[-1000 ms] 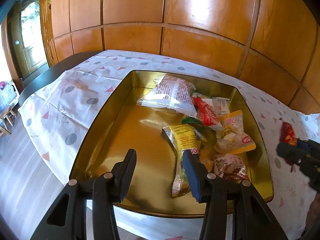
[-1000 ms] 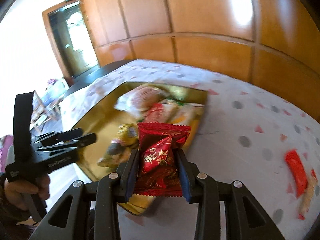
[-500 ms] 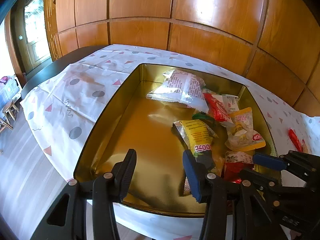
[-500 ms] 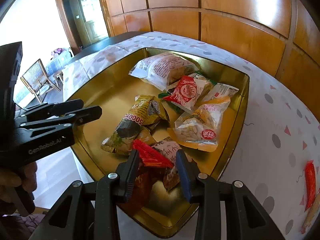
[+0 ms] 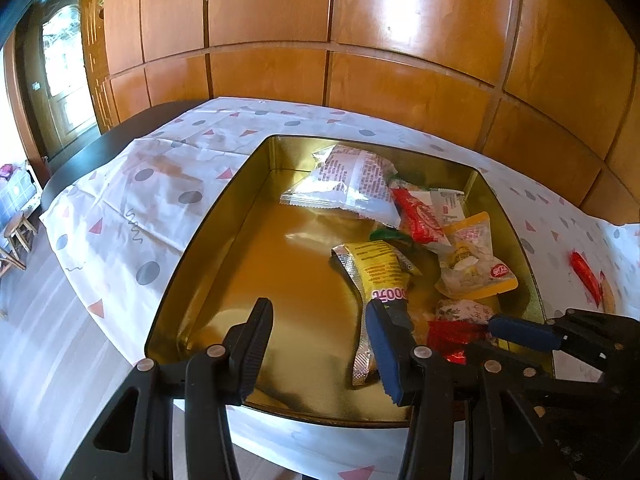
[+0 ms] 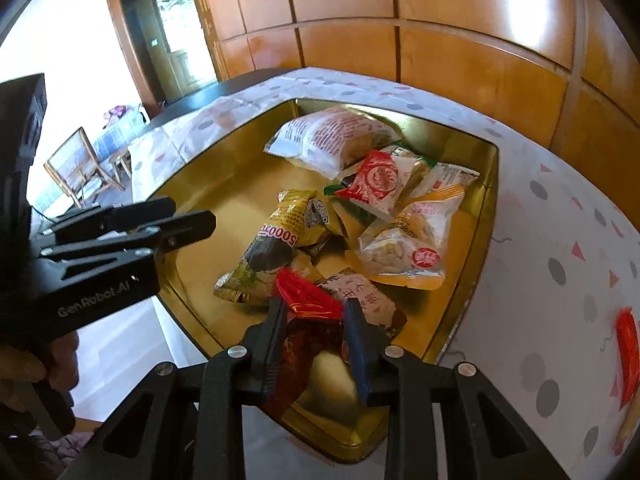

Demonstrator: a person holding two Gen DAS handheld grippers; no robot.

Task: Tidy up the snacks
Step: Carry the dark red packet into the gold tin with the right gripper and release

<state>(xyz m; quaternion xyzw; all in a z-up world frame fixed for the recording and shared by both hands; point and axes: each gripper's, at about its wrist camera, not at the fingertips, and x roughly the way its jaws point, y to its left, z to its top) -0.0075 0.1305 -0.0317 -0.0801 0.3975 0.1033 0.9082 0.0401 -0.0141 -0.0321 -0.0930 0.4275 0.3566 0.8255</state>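
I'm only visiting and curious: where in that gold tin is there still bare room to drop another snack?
The gold tin has bare floor along its left wall and near corner, between that wall and the yellow packet. The right half is crowded: the big white bag at the back, packets overlapping down to the red packet in the right gripper, jaws closing.

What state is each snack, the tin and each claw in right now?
Right claw: closing on the dark red packet, low over the tin's near corner.
Left claw: open, nothing between its fingers.
Gold tin: lidless, left half bare, snacks piled on the right.
Yellow packet: lying in the tin.
Red packet: on the tablecloth, outside the tin.
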